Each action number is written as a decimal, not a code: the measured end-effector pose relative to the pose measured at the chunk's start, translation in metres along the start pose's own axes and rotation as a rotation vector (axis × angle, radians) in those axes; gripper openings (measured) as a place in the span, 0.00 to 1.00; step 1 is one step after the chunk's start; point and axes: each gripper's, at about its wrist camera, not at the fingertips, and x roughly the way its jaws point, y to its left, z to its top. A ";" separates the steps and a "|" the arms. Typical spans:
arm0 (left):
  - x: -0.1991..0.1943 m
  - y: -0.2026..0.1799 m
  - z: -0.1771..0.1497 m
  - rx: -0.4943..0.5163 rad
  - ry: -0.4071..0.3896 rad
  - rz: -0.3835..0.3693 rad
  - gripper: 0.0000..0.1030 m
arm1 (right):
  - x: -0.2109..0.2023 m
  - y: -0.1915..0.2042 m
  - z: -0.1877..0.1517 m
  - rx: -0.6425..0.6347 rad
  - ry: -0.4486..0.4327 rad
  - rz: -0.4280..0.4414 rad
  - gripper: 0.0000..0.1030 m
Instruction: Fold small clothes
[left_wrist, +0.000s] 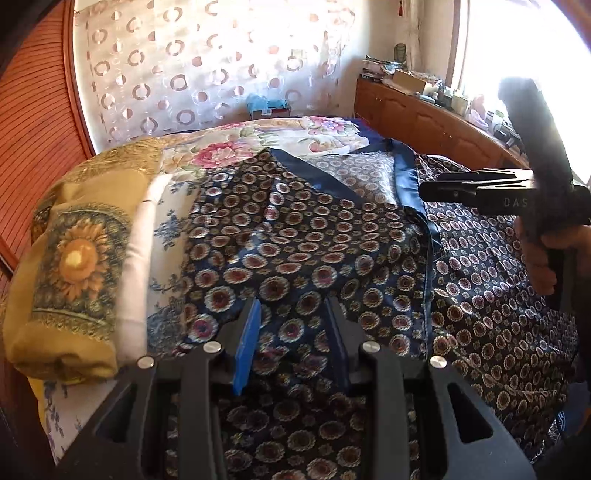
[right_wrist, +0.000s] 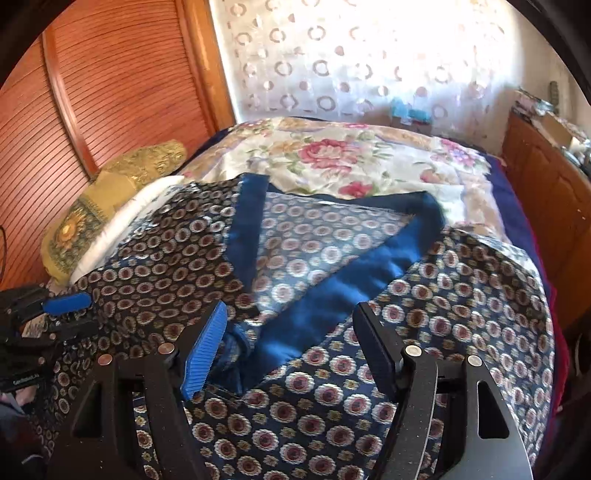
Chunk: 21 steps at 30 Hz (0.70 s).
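A bedroom with a slatted wooden wardrobe door (right_wrist: 92, 110) and a sheer curtain patterned with rings (left_wrist: 207, 62) frames a bed covered by a cream floral bedspread (right_wrist: 332, 155). A yellow pillow with a sunflower print (left_wrist: 74, 266) lies at the left, at the head of the bed.

The task's thing, a dark navy satin garment printed with small round medallions and edged in plain blue trim (right_wrist: 332, 288), sprawls across the near half of the bed, lying open so that its paler inner side shows between the two trim bands in the middle.

The left gripper (left_wrist: 295, 317) hovers low over the garment's left part with its jaws partly apart. Patterned cloth shows between them, but whether the pads pinch it cannot be told. The right gripper (right_wrist: 291, 336) stands released, its jaws wide, above the near end of the trim with a bunched fold just beside its blue pad; nothing is clasped.

The risk lies in the slippery satin: a shallow pinch on one layer would probably let it slide out mid-fold. Closing on the bunched fold could grab several layers and drag the panel askew, and uneven lifting by the two hands would wrinkle the flap.
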 end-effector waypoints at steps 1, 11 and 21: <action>-0.003 0.004 -0.001 -0.006 -0.002 0.008 0.33 | 0.003 0.005 0.004 -0.014 -0.004 0.021 0.69; -0.007 0.038 0.004 -0.048 -0.027 0.070 0.33 | 0.058 0.053 0.056 -0.142 0.035 0.145 0.48; 0.016 0.059 -0.008 -0.069 0.035 -0.014 0.33 | 0.131 0.072 0.084 -0.134 0.162 0.252 0.36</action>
